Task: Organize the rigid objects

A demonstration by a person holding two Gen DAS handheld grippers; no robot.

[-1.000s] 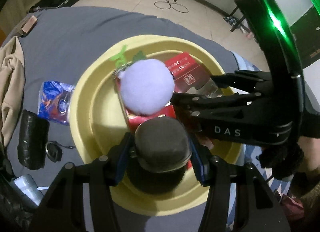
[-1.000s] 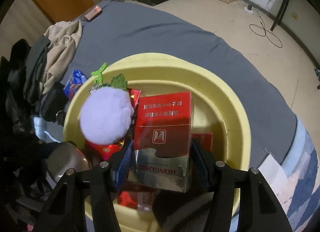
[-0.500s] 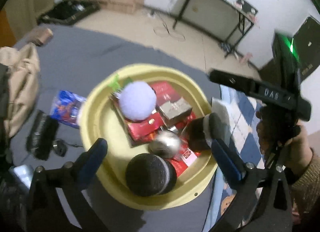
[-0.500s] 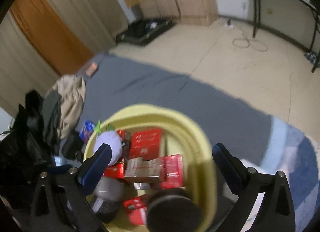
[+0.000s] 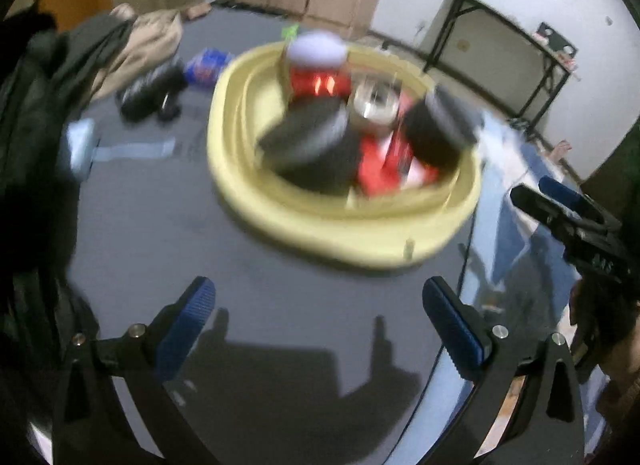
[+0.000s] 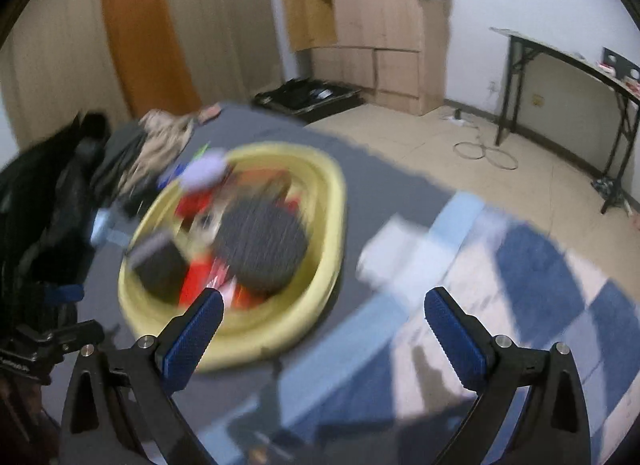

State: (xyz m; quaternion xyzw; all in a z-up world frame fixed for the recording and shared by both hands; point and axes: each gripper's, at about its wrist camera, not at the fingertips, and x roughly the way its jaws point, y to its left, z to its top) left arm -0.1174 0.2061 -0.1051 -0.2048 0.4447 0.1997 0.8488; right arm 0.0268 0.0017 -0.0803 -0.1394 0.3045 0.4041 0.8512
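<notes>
One yellow basin (image 5: 280, 201) sits mid-surface on the grey bed cover (image 5: 240, 305); inside it, blurred, lie two dark round lidded tins (image 5: 308, 137), one pale fluffy ball (image 5: 316, 49) at the far rim, one silver tin (image 5: 376, 105), and red packets (image 5: 380, 169) too smeared to count; no writing is legible. The left gripper (image 5: 320, 329) and right gripper (image 6: 320, 329) both gape wide and hold nothing; since a second ago each has let go of its item and pulled back.

Both views are smeared by motion blur. The contents of the round yellow plastic basin (image 5: 280, 221) are reduced to dark and red shapes; labels cannot be read. The black folding table (image 6: 568, 77) is cut off at the picture's edge.
</notes>
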